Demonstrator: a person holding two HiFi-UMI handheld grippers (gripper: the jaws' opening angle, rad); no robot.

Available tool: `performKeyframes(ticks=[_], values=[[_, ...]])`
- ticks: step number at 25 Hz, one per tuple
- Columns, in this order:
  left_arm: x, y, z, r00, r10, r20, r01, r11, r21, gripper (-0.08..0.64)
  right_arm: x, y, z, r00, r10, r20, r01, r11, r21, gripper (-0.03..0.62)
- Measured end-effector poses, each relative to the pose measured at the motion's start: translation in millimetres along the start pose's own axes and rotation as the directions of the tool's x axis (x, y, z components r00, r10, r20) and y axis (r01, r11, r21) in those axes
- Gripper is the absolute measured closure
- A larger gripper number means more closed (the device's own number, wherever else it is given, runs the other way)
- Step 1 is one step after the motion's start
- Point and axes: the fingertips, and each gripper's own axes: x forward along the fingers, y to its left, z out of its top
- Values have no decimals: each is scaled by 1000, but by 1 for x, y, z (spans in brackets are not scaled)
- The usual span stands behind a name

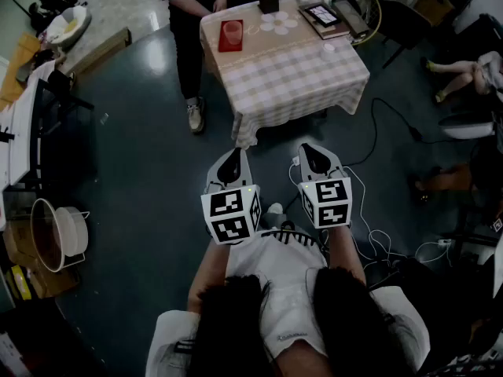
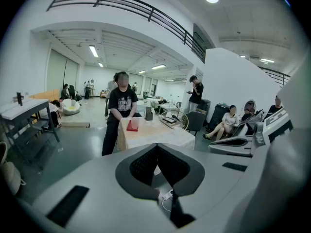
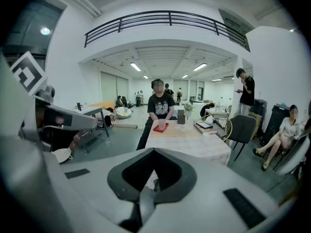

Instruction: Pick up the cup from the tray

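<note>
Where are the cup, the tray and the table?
cup (image 1: 233, 31), head view, its middle.
tray (image 1: 227, 48), head view, bare red edge nearest the camera.
table (image 1: 287, 77), head view, bare checked cloth.

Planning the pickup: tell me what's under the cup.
The cup stands on a red tray, which lies on the checked tablecloth. The tray covers the cloth beneath it, and the cloth hides the tabletop itself.
</note>
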Motion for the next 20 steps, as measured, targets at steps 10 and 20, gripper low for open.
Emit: performKeyframes(ticks=[10,20], values=[[-6,0,-4,1000,-12,4,12,1000,-29,554,-3,2,0,1000,2,8,-2,1000,-4,584],[-5,0,-8,1000,-6,4,6,998,-70,554,-6,14,5,992,113,61,-112,994,-6,567]])
